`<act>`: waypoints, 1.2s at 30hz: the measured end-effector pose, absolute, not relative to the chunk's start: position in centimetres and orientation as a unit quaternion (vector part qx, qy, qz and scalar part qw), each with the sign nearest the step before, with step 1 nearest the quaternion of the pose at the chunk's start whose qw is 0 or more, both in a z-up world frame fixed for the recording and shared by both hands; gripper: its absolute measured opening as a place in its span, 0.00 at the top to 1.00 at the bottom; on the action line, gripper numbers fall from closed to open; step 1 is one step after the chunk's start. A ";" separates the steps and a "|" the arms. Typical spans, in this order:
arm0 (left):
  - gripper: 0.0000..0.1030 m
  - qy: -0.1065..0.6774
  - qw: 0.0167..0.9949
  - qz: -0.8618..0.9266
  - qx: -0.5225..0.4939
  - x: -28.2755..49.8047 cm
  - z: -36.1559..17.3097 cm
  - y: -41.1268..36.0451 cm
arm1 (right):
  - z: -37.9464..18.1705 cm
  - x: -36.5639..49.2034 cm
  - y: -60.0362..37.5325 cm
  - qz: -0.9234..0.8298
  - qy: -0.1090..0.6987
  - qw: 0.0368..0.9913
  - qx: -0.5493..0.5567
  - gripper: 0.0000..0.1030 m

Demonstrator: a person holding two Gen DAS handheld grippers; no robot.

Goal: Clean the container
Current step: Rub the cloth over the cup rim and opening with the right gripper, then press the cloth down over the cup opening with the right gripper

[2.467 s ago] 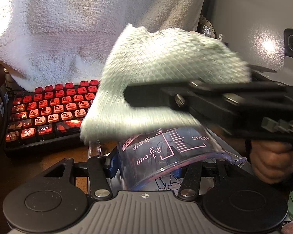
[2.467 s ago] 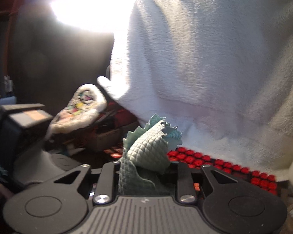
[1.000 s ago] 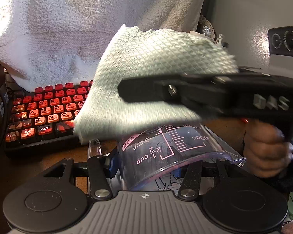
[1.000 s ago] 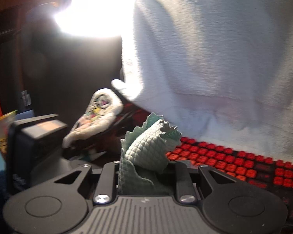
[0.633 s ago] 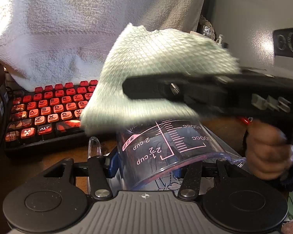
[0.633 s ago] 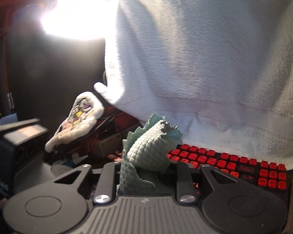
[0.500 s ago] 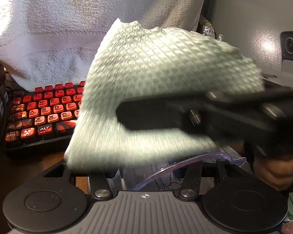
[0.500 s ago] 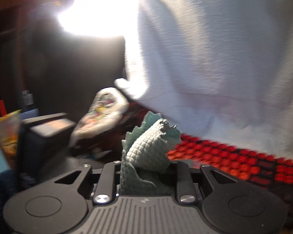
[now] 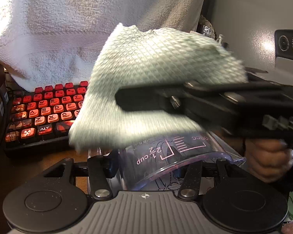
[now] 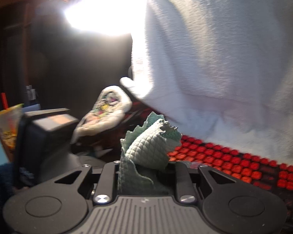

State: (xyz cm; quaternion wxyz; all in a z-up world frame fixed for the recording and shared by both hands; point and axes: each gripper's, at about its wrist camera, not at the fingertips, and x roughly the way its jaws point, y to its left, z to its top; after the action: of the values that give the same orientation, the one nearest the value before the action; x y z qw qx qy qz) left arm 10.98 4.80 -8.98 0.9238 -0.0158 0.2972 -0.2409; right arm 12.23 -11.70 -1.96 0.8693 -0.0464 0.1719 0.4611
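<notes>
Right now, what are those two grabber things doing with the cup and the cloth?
A person is cleaning a clear measuring cup. The left gripper holds the cup, tipped on its side. The right gripper pinches a green cloth and rubs it over the cup's outside. The cloth is blurred, so it's moving. A red keyboard and a white towel sit behind.

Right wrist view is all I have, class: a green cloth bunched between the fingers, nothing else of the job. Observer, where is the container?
Observer: In the left wrist view, the clear measuring cup sits between the left gripper's fingers.
Operator: Is the cloth near it?
Observer: Yes, the green cloth hangs over the cup's upper side, blurred.
Operator: Who holds my gripper?
Observer: A hand grips the right gripper's handle, to the cup's right.
</notes>
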 end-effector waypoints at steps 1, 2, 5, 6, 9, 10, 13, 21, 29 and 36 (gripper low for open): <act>0.51 0.297 0.924 -0.241 -0.016 10.9 -9.0 4.8 | -2.0 12.5 -11.8 0.450 0.169 0.875 -0.049 0.82; 0.51 0.297 0.924 -0.241 -0.016 10.9 -9.0 4.9 | -2.0 12.8 -11.9 0.440 0.165 0.881 -0.051 0.82; 0.52 0.297 0.924 -0.241 -0.014 10.8 -9.0 4.8 | -1.9 13.5 -12.2 0.416 0.167 0.893 -0.045 0.82; 0.52 0.297 0.924 -0.241 -0.014 10.8 -9.0 4.8 | -1.9 13.4 -12.1 0.413 0.168 0.894 -0.044 0.82; 0.52 0.297 0.924 -0.242 -0.016 10.9 -9.0 4.9 | -1.9 13.0 -12.0 0.412 0.172 0.894 -0.039 0.79; 0.52 0.297 0.924 -0.242 -0.017 10.9 -9.1 4.9 | -1.8 12.8 -12.0 0.417 0.174 0.891 -0.036 0.79; 0.52 0.297 0.923 -0.242 -0.017 11.0 -9.1 4.9 | -1.7 12.1 -11.8 0.447 0.188 0.874 -0.023 0.79; 0.52 0.298 0.924 -0.241 -0.017 11.0 -9.1 4.8 | -1.9 11.1 -11.3 0.468 0.180 0.864 -0.040 0.79; 0.51 0.297 0.924 -0.241 -0.015 11.1 -9.1 4.7 | -2.2 11.9 -11.3 0.421 0.146 0.892 -0.075 0.82; 0.51 0.297 0.924 -0.242 -0.015 11.1 -9.2 4.7 | -2.1 12.8 -11.8 0.396 0.156 0.903 -0.062 0.81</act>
State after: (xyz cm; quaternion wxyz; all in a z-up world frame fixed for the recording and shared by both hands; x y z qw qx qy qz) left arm 11.11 4.72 -9.16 0.9237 -0.0155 0.2972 -0.2415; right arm 12.81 -11.83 -2.08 0.9028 -0.0624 0.1556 0.3960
